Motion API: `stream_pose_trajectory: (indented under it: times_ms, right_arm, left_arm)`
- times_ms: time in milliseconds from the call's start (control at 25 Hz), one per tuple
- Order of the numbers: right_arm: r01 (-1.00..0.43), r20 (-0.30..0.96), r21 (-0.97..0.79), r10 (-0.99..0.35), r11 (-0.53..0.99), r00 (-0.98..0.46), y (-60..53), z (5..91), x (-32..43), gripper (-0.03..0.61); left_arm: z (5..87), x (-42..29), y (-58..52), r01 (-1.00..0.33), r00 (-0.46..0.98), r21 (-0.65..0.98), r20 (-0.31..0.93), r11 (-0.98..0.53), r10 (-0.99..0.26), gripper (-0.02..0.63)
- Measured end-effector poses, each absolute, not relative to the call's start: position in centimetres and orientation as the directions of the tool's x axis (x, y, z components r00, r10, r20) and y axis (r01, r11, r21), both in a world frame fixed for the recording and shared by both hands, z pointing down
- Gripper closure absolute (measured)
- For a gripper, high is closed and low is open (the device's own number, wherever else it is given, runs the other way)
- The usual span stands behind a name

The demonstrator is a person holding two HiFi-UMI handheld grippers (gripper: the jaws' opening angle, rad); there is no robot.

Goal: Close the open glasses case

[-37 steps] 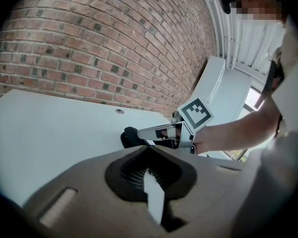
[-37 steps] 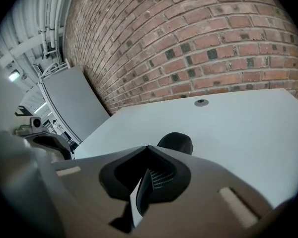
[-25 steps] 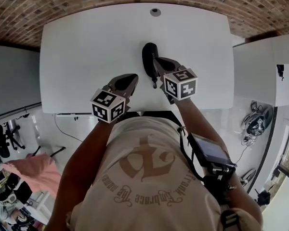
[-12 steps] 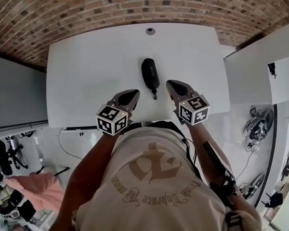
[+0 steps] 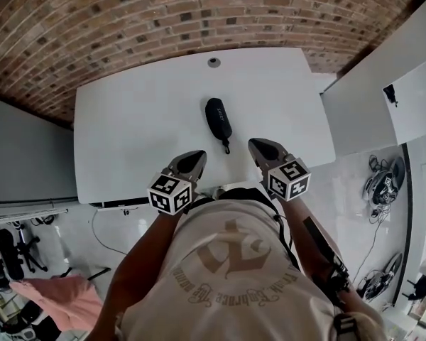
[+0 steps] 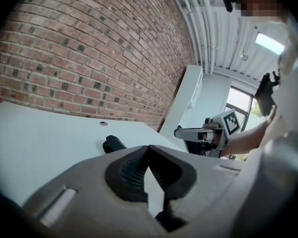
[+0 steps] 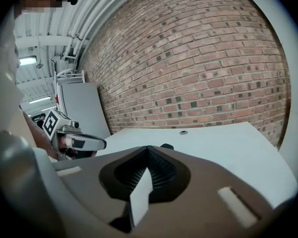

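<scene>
The glasses case [image 5: 218,119] lies closed at the middle of the white table [image 5: 128,133], lengthwise between the far and near edges, with its pull tab toward the near edge. The left gripper [image 5: 194,156] and the right gripper [image 5: 259,145] hover over the near edge, one on each side of the case and apart from it. Both sets of jaws are clenched on nothing.

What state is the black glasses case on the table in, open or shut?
Shut: the glasses case lies on the table as one smooth dark oblong, no lid raised, no inside showing.
</scene>
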State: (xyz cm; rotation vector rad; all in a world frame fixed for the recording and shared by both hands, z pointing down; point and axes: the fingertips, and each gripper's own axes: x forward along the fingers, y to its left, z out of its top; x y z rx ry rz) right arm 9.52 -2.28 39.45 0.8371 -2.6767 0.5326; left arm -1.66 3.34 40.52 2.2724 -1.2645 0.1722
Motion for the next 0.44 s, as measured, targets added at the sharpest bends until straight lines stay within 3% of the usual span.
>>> stream_pose_trajectory:
  times_ms: [440]
  right_arm:
    - [-0.613,0.376,-0.258,-0.507,0.747,-0.776,2.1,39.7,9.3,0.574]
  left_arm:
    - [41.1,-1.4,7.9,-0.802,0.585,0.388,0.355,-0.454,-0.729,0.612]
